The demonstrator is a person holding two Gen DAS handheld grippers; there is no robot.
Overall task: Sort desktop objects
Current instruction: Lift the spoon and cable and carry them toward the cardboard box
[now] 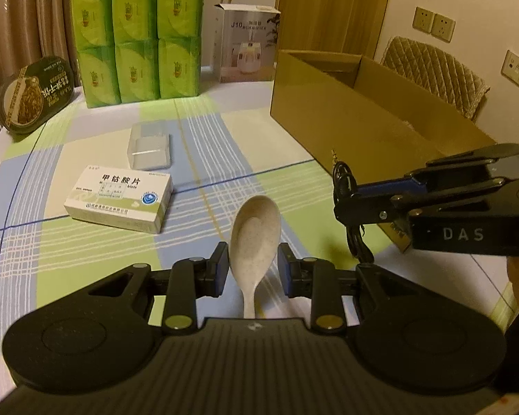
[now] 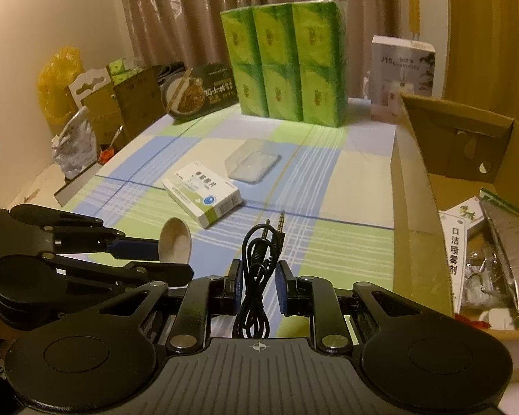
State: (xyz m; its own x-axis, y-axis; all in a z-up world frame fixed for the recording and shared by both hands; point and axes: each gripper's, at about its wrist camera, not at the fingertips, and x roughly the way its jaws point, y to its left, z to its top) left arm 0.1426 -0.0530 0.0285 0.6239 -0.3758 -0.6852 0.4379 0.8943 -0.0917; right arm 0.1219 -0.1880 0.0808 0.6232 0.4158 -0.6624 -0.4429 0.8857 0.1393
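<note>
Overhead, warm light falls on a worktop [image 1: 86, 242] covered by a cloth checked in pale green, blue and cream. Beige curtains [image 2: 190, 10] hang behind it, wall sockets [image 1: 432, 26] sit on the cream wall, and a quilted chair back [image 1: 439, 69] shows past the open cardboard box [image 1: 346, 117] at the right edge. The left hand-held gripper [image 1: 254, 264] is clamped on a speckled beige spoon [image 1: 254, 228], bowl pointing forward. The right hand-held gripper [image 2: 257, 285] is clamped on a coiled black audio cable [image 2: 256, 276], just beside the box, which already contains packets and a spray carton [image 2: 460, 242]. On the cloth lie a white medicine box [image 1: 121, 200] and a clear plastic case [image 1: 150, 147]. Green tissue packs [image 1: 138, 38], a humidifier carton [image 1: 247, 45] and a noodle bowl [image 1: 34, 93] stand at the far edge.
</note>
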